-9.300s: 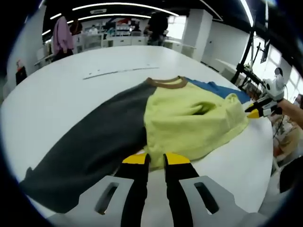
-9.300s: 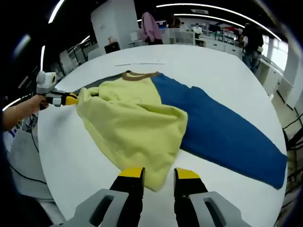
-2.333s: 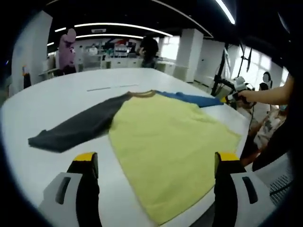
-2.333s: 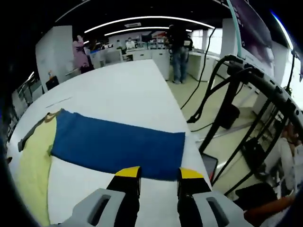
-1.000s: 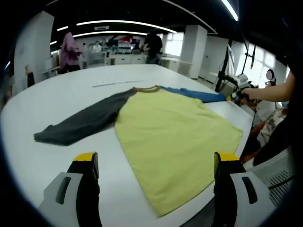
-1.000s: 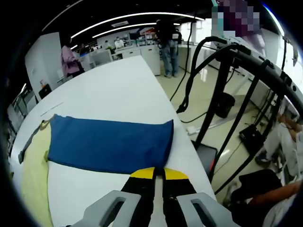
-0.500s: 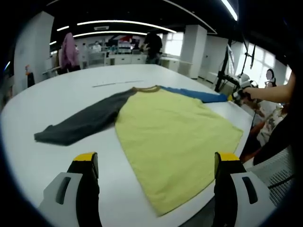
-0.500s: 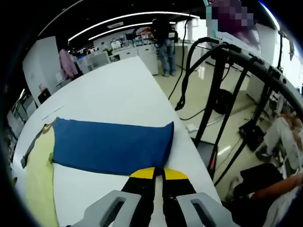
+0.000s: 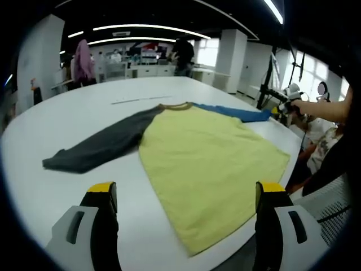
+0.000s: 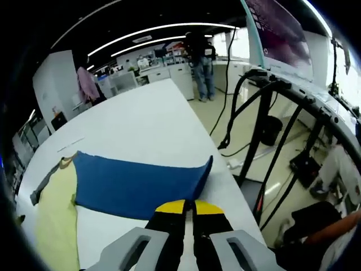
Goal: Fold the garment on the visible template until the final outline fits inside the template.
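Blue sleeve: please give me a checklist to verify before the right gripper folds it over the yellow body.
1. Right gripper shut on the cuff of the blue sleeve: ok; the cuff corner is lifted.
2. Left gripper free: ok, jaws wide open, holding nothing.
3. Yellow body lies flat: ok, though its lower corner is near the edge of the white table.
4. Grey sleeve spread out, unfolded: ok.
5. Template outline under the garment: cannot tell.
6. Whole garment in view: ok.
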Tool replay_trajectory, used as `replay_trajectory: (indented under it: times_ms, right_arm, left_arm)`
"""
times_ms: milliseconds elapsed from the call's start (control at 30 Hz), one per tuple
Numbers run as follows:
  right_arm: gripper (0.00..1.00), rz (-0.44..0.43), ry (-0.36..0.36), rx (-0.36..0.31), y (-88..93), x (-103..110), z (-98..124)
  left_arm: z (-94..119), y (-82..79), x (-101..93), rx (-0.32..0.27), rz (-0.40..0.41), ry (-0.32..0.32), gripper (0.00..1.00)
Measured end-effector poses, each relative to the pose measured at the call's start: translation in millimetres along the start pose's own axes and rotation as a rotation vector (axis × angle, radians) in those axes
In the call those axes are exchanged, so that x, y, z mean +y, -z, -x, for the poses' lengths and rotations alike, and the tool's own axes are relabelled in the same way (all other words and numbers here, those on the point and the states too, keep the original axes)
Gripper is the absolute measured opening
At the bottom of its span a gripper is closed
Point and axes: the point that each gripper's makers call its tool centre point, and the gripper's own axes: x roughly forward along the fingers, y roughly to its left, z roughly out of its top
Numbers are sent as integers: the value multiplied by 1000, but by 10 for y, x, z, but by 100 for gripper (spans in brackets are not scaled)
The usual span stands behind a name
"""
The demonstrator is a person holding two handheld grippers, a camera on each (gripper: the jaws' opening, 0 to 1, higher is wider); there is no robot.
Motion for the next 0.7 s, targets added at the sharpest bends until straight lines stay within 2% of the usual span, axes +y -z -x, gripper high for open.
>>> replay_trajectory:
  times_ms: [267,567,700]
  right_arm:
    - [0,-51,-97,-45,-155,302,23]
    - [0,-55,-179,-84,-319,664,57]
    - [0,-50,-216,-103,-397,848,76]
  left_arm:
    - [7,-6,3,-5,-2,0,99]
    - [9,11,-4,-2,-7,-1,99]
    - [15,-37,1,-29,-5,-7,99]
